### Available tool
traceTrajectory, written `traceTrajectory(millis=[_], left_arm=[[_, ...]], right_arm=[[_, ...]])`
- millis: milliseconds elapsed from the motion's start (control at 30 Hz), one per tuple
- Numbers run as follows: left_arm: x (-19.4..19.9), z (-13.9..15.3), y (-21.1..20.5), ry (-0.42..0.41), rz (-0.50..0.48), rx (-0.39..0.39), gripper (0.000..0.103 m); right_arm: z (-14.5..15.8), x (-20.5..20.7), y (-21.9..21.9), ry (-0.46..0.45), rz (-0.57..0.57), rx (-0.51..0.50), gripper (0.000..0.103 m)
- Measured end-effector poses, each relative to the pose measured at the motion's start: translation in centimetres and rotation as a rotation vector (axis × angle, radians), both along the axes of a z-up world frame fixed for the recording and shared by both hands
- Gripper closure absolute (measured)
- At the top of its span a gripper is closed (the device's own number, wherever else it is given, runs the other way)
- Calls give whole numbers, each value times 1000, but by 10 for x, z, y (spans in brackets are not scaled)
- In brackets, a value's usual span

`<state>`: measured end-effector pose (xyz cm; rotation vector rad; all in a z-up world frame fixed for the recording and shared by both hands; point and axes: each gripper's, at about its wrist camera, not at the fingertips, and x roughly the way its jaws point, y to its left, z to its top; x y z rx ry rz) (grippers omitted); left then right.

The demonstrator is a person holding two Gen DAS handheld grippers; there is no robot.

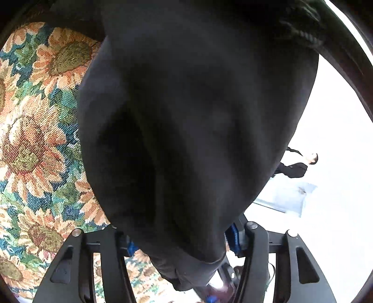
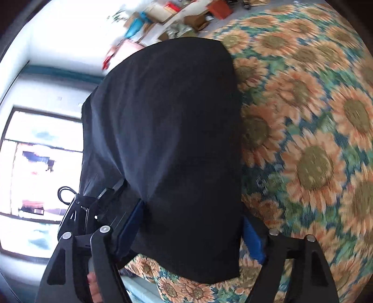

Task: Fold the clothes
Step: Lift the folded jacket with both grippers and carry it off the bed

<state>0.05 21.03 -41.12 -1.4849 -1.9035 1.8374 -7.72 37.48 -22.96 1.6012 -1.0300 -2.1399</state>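
A black garment (image 1: 186, 116) hangs in the air and fills the middle of both views. In the left wrist view it drapes over my left gripper (image 1: 181, 235) and bunches down between the blue pads (image 1: 233, 235). The fingers stand wide apart and their tips are hidden under the cloth. In the right wrist view the same garment (image 2: 177, 139) covers my right gripper (image 2: 191, 223). Its blue pads (image 2: 253, 242) are also spread wide, tips hidden. The left gripper's black body (image 2: 79, 209) shows at the cloth's left edge.
A sunflower-patterned cloth surface (image 2: 303, 139) lies under and to the right of the garment, and appears again as the sunflower cloth (image 1: 35, 139) at left. A bright window (image 2: 42, 163) is at left. Boxes and clutter (image 2: 174, 16) lie beyond. A hand (image 2: 93, 286) grips the handle.
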Motion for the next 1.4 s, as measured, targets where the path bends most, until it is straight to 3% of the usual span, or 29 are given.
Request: traceTrajectory(millis=[100, 267, 433, 467, 567, 633, 700, 767, 967, 1067, 1200, 1400], left_arm=[[-6, -3, 6, -5, -17, 49, 49], [-20, -9, 19, -19, -50, 91, 50], [-36, -12, 42, -17, -72, 29, 50], [-39, -10, 48, -15, -84, 5, 50], [-45, 0, 66, 9, -134, -91, 53], [-38, 25, 83, 91, -150, -234, 54], [-28, 48, 100, 167, -157, -350, 55], [-17, 65, 122, 222, -188, -405, 55], [22, 96, 211, 336, -353, -484, 57], [47, 132, 264, 445, -489, -526, 57], [84, 163, 373, 563, -711, -475, 57], [170, 146, 567, 685, -1061, -309, 57]], right_arm=[[-6, -20, 3, 24, 64, -38, 16], [-35, -56, 17, 10, 63, -237, 13], [-50, -81, 14, -25, 23, -301, 12], [-50, -81, 12, -23, 12, -289, 13], [-38, -71, 5, 37, 5, -195, 33], [-13, -52, -4, 123, 18, -114, 46], [11, -33, -12, 208, 32, -33, 51], [35, -14, -21, 293, 45, 49, 54], [81, 79, -3, 437, -63, 194, 59], [91, 143, 27, 476, -169, 233, 59], [101, 252, 118, 489, -401, 297, 60], [107, 425, 208, 430, -769, 461, 60]])
